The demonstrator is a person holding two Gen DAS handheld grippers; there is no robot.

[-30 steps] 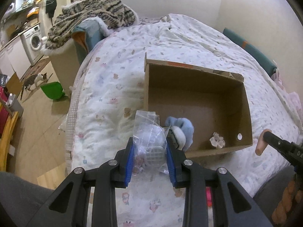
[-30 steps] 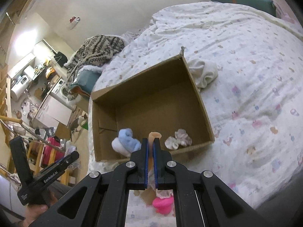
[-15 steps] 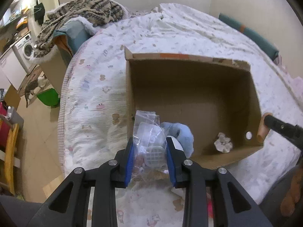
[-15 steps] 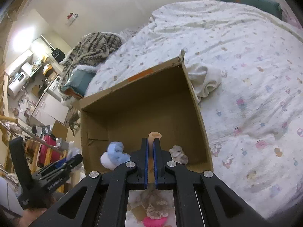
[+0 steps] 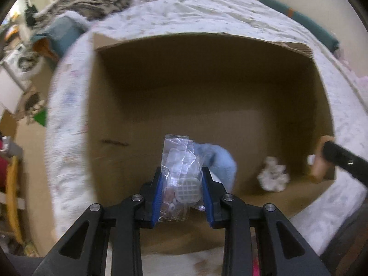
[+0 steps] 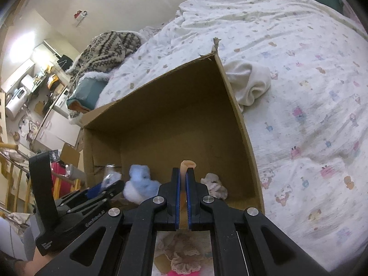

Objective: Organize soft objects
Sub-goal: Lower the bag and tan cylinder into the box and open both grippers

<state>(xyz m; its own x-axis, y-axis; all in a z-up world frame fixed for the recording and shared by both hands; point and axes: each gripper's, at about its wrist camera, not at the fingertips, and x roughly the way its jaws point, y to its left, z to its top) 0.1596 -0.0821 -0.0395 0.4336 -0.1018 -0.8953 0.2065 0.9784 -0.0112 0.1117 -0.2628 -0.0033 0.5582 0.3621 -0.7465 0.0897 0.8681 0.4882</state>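
An open cardboard box [image 5: 207,73] [image 6: 179,105] lies on the bed. My left gripper [image 5: 181,188] is shut on a clear plastic bag [image 5: 179,161] of small items and holds it over the box's near left part. My right gripper [image 6: 182,181] is shut on a thin beige soft piece [image 6: 187,164], held over the box's near edge; it also shows in the left wrist view [image 5: 320,161]. Inside the box lie a blue and white plush [image 5: 218,161] [image 6: 140,181] and a cream scrunchie [image 5: 273,177] [image 6: 215,185].
A white folded cloth [image 6: 248,82] lies on the patterned bedspread [image 6: 310,92] beside the box's right wall. A patterned blanket [image 6: 108,48] is piled at the bed's far left corner. Lace and pink items [image 6: 184,264] lie below my right gripper. The room floor drops off at left.
Both grippers have moved forward to the box with their loads. The left gripper's bag now hangs over the box's inside; the box fills the left wrist view.
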